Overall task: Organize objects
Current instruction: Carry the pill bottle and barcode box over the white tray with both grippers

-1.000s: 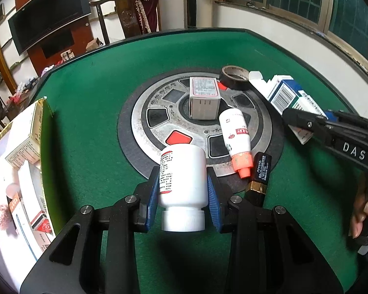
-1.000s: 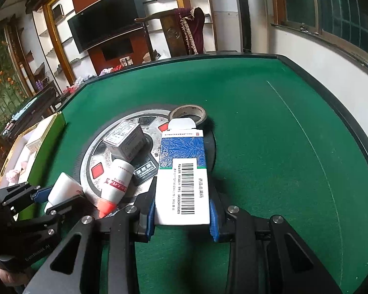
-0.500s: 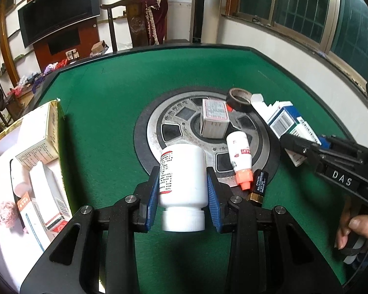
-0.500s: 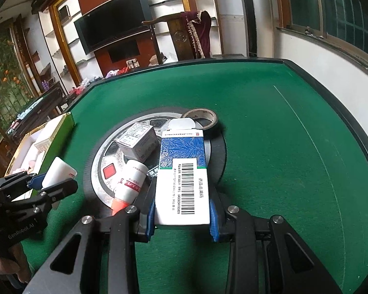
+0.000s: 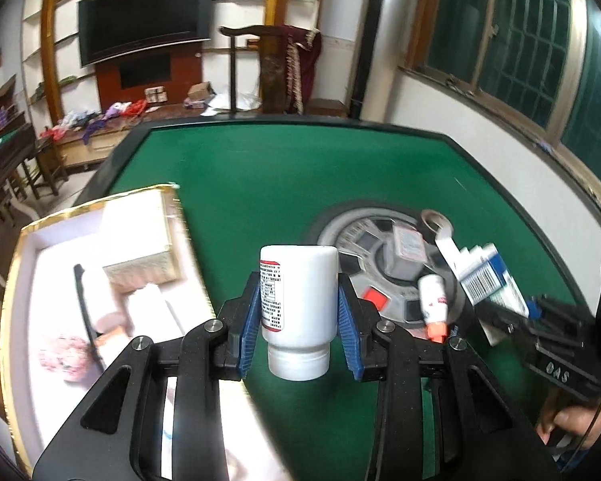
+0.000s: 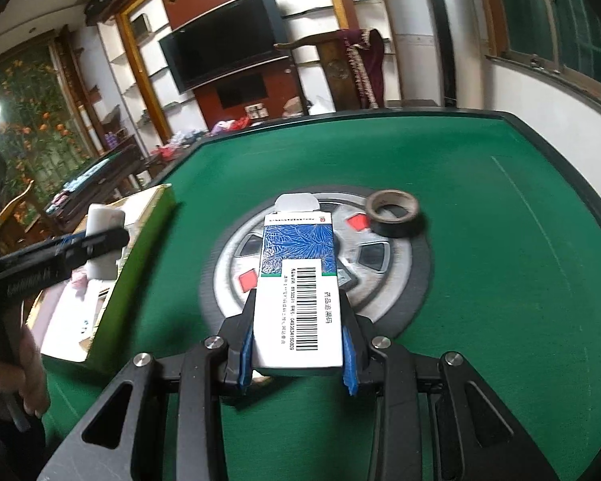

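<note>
Left gripper [image 5: 298, 312]: clamped on the white bottle [image 5: 298, 296], now carried off the round grey panel [image 5: 384, 280] and held above the green felt, just right of the open box [image 5: 20, 264].
Right gripper [image 6: 298, 346]: closed on the barcode carton [image 6: 300, 280], now lifted higher above the panel.
Tape roll [image 6: 392, 212]: unmoved at the panel's far edge.

A dark television [image 5: 144, 8] is hanging on a red-brown panel of the white wall, with a wooden chair [image 5: 278, 68] draped in maroon cloth standing to its right. Further right of the television, barred windows [image 5: 513, 40] are showing dark green.
</note>
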The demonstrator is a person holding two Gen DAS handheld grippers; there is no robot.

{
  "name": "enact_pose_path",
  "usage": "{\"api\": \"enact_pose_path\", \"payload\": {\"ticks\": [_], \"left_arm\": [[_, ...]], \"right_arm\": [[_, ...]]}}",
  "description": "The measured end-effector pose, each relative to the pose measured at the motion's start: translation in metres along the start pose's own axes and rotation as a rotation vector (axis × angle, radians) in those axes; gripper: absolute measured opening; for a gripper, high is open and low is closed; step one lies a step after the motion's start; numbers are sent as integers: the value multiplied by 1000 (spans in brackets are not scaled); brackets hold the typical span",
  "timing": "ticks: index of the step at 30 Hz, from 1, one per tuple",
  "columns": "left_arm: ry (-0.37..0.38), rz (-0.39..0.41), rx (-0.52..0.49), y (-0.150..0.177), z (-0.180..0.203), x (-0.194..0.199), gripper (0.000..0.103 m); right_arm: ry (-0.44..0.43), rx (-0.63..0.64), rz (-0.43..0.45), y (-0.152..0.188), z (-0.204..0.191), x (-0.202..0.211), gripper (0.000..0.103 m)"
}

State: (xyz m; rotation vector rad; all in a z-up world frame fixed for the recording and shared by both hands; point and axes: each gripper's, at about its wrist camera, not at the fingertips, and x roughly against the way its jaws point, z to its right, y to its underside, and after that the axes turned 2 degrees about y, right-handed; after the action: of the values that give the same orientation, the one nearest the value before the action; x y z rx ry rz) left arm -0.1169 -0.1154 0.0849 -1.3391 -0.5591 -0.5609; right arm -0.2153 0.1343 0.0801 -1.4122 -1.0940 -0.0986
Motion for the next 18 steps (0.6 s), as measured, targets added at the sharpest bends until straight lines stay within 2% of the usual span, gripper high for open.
{"api": "enact_pose_path", "payload": {"ticks": [9,18], "left_arm": [[-43,25,102,-5,-57,19,35],[-115,3,195,-5,-121,25,35]], "right_arm": [[-115,25,-37,0,-40,-1,33],[-206,145,-56,-7,-119,-7,33]]}}
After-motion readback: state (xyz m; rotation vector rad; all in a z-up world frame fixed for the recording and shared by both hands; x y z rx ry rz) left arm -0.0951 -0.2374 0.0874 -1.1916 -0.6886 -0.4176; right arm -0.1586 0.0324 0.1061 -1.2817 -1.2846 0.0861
